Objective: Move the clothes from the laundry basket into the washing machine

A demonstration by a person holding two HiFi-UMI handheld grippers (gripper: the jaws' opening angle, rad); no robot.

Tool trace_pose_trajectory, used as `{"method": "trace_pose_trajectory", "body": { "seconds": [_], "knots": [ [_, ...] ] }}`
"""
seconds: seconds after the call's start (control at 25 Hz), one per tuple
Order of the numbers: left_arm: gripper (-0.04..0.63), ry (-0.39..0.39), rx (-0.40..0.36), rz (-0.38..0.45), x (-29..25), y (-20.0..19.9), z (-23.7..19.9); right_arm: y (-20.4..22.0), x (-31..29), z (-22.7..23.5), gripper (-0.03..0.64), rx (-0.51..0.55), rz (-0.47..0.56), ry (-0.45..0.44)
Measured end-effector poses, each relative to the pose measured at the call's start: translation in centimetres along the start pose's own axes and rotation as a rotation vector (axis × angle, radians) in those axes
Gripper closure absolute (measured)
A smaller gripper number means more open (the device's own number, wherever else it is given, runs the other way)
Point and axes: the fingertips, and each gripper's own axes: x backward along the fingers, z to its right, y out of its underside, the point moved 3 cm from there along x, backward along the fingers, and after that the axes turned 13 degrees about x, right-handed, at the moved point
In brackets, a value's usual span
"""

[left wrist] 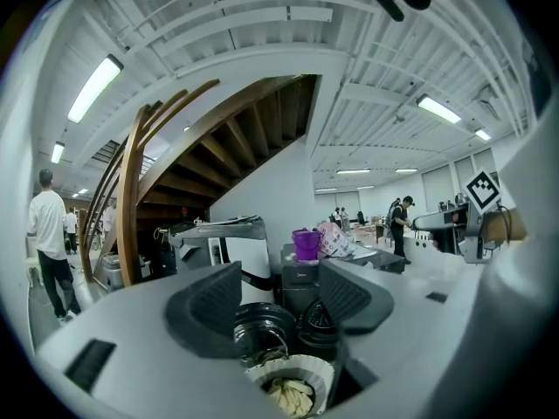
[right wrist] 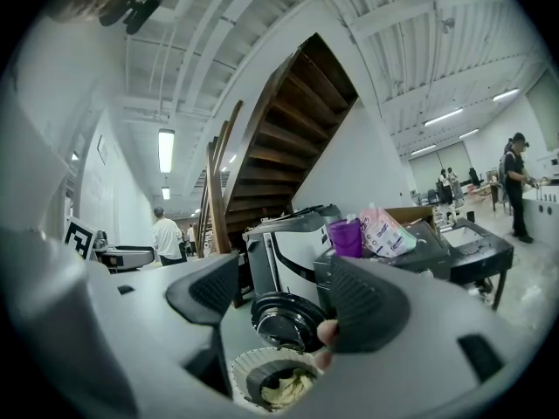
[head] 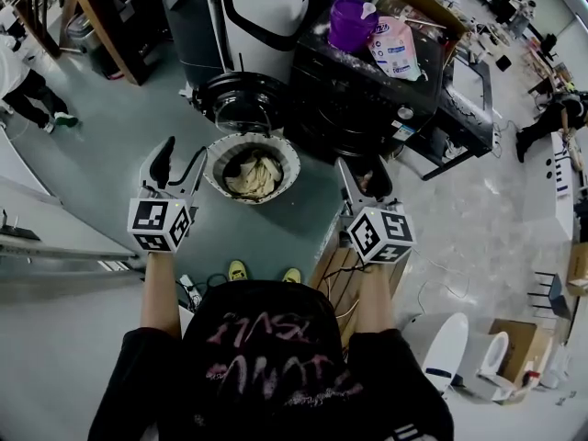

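Observation:
A round white laundry basket (head: 287,154) stands on the grey floor in front of me, with beige clothes (head: 254,175) lying in it. Just behind it, the round door (head: 241,99) of the black washing machine (head: 363,99) hangs open. My left gripper (head: 175,168) hovers left of the basket, open and empty. My right gripper (head: 354,186) is held right of the basket, also open with nothing between its pads. Both gripper views look level past the jaws at the basket (left wrist: 262,374) (right wrist: 244,365), the clothes (left wrist: 293,397) (right wrist: 284,389) and the door (left wrist: 262,326) (right wrist: 284,321).
A purple tub (head: 352,21) and a pink detergent bag (head: 393,49) sit on top of the machine. A white and black appliance (head: 248,16) stands behind it. A wooden pallet (head: 333,278) lies by my right arm. A person (head: 23,85) walks at far left.

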Motion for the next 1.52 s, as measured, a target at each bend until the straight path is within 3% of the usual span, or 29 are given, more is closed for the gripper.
{"method": "trace_pose_trajectory", "body": {
  "seconds": [0.52, 0.76, 1.08, 1.52],
  "knots": [
    [0.318, -0.056, -0.025, -0.017, -1.5, 0.6, 3.8, 0.7, -1.0, 3.9, 0.291, -0.018, 0.011, -0.074],
    [0.319, -0.072, -0.016, -0.036, -2.7, 1.6, 3.6, 1.7, -2.7, 4.6, 0.293, -0.018, -0.009, -0.106],
    [0.318, -0.066, 0.011, -0.069, -5.9, 2.9, -0.1, 2.8, -7.4, 3.8, 0.293, -0.015, -0.05, -0.108],
    [0.318, -0.028, 0.066, -0.123, -13.5, 3.3, -10.2, 3.8, -19.3, 0.0, 0.293, -0.015, -0.127, -0.086]
  ]
}}
